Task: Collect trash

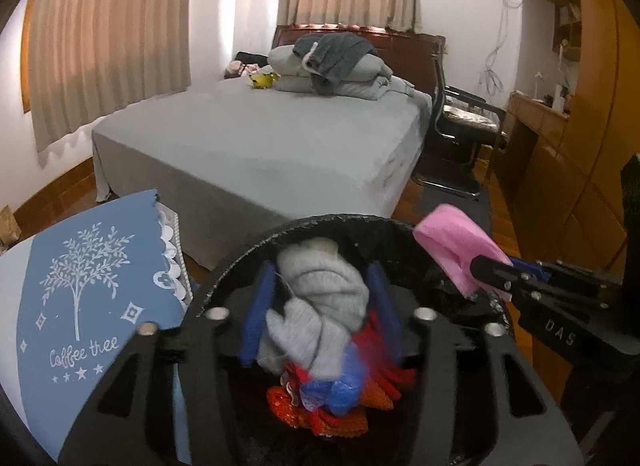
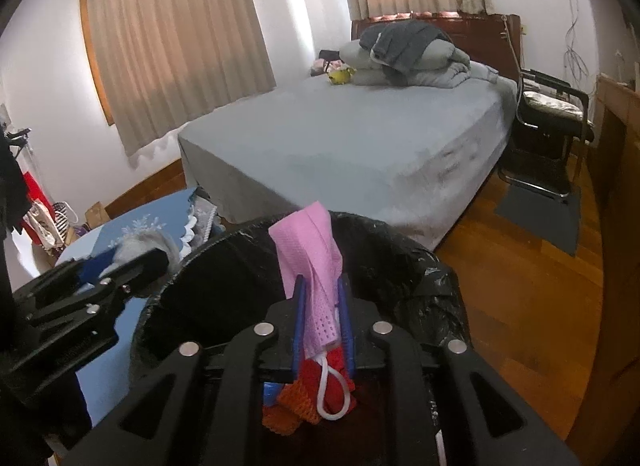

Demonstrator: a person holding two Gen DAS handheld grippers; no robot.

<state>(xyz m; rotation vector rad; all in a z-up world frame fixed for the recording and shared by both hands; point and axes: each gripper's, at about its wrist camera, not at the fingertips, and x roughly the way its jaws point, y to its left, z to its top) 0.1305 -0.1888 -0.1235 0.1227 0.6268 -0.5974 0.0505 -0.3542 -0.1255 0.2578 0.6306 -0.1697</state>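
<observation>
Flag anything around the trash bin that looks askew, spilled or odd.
Little stands out. The black liner is bunched unevenly over the bin's right rim. Above the bin, the right tool pinches a pink face mask whose ear loop dangles.

trash bin (image 1: 248, 242) bottom hidden

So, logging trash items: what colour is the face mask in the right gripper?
Pink, with a white ear loop; the face mask shows best in the right wrist view.
</observation>
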